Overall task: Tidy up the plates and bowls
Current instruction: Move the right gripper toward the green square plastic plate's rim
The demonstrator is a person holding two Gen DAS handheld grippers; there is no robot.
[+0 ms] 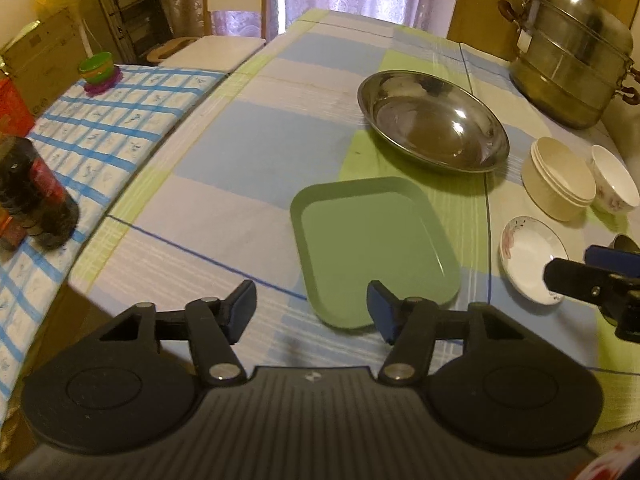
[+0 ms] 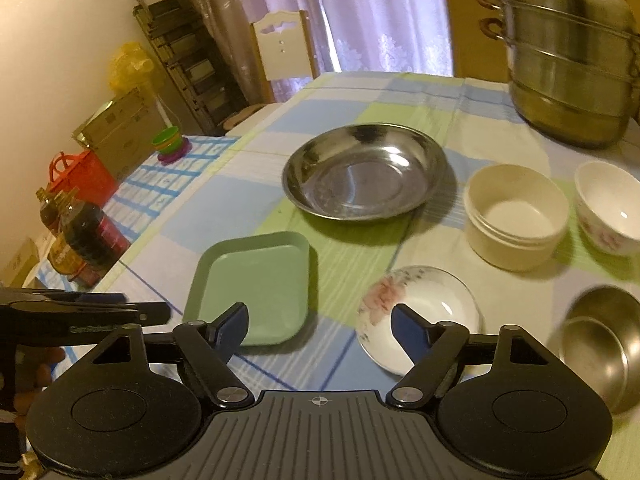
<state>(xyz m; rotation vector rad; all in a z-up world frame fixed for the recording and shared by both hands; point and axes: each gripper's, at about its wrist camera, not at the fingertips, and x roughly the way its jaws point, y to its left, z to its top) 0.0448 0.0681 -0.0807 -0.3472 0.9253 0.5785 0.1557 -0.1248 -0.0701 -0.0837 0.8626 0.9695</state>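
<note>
A green rectangular tray [image 1: 372, 248] [image 2: 256, 286] lies on the checked tablecloth. Behind it sits a wide steel basin [image 1: 432, 120] [image 2: 364, 172]. To the right stand stacked cream bowls [image 1: 560, 178] [image 2: 516, 216], a white floral bowl [image 1: 614, 180] [image 2: 608, 206] and a small floral dish [image 1: 528, 258] [image 2: 420, 312]. A small steel bowl [image 2: 604, 340] sits at the near right. My left gripper [image 1: 312, 308] is open and empty just before the tray's near edge. My right gripper [image 2: 320, 328] is open and empty, its right finger over the floral dish.
A tall steel steamer pot [image 1: 576, 52] [image 2: 572, 56] stands at the back right. Dark bottles [image 1: 36, 196] [image 2: 80, 236] stand on a side table at the left. Coloured plastic cups [image 1: 100, 72] sit on that side table. A chair [image 2: 284, 48] stands at the table's far end.
</note>
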